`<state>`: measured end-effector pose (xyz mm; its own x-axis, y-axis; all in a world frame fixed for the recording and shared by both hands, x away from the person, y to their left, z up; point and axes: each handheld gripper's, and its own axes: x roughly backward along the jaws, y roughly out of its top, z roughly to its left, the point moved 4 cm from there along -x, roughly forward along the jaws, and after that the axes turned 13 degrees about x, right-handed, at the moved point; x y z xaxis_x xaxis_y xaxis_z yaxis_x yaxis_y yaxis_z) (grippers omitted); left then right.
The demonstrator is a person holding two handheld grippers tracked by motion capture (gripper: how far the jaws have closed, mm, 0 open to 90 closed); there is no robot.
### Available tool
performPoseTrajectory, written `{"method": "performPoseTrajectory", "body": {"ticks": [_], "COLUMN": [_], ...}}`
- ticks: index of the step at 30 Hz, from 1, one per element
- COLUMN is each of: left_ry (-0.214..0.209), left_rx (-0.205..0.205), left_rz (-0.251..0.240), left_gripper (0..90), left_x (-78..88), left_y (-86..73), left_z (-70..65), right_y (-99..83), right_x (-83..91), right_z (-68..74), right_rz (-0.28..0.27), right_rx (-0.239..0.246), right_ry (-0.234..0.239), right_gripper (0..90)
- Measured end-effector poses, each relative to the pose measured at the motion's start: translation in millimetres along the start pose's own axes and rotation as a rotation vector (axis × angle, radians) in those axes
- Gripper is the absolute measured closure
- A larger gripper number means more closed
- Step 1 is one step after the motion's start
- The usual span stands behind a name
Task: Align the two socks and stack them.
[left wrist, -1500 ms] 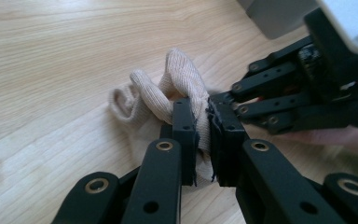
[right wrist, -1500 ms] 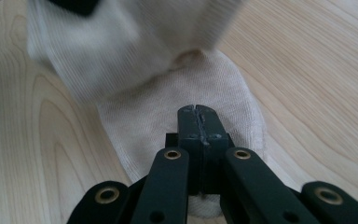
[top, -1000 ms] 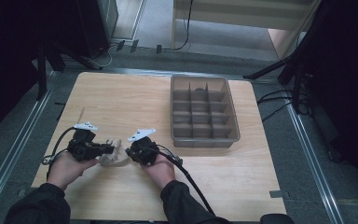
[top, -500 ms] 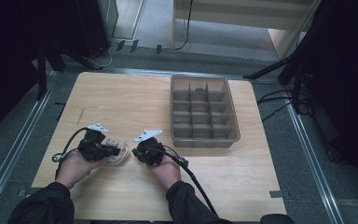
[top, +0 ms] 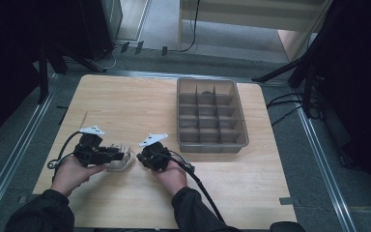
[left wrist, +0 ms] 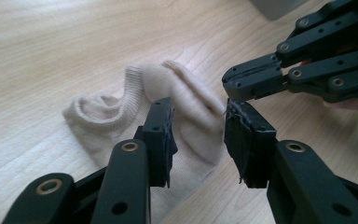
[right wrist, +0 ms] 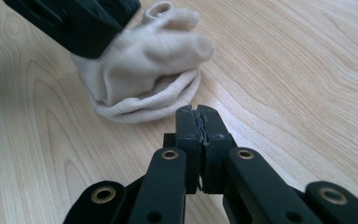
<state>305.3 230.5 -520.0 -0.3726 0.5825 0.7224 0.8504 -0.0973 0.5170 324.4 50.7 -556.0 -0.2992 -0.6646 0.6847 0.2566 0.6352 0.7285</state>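
A cream sock (top: 121,162) lies crumpled on the wooden table (top: 125,101), between my two hands. My left gripper (top: 123,156) points right at it. Its jaws have just been opening, and in the left gripper view they stand apart over the sock (left wrist: 168,93) without pressing it; the left gripper (left wrist: 196,121) is open. My right gripper (top: 140,156) points left, just short of the sock (right wrist: 154,70). The right gripper (right wrist: 198,112) is shut with its pads together and nothing between them. Its tips (left wrist: 235,84) almost meet my left jaw.
A grey plastic tray (top: 242,116) with several compartments stands at the back right of the table; a dark small item (top: 206,92) lies in a far cell. A black cable (top: 198,183) trails from the right gripper toward the table's front edge.
Both hands keep about the same places beside the sock. The left gripper's jaws look wider apart than before, and the sock lies loose on the table.
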Motion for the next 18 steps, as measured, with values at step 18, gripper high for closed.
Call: {"method": "performPoseTrajectory", "body": {"ticks": [18], "left_ry": [0.087], "left_rx": [0.038], "left_rz": [0.019], "left_gripper": [63.2], "left_x": [3.6], "left_y": [-9.2], "left_z": [36.6], "right_y": [3.8], "right_x": [-4.1], "right_z": [4.0], "right_rz": [0.0], "right_rx": [0.009], "right_ry": [0.011], "right_gripper": [87.9]}}
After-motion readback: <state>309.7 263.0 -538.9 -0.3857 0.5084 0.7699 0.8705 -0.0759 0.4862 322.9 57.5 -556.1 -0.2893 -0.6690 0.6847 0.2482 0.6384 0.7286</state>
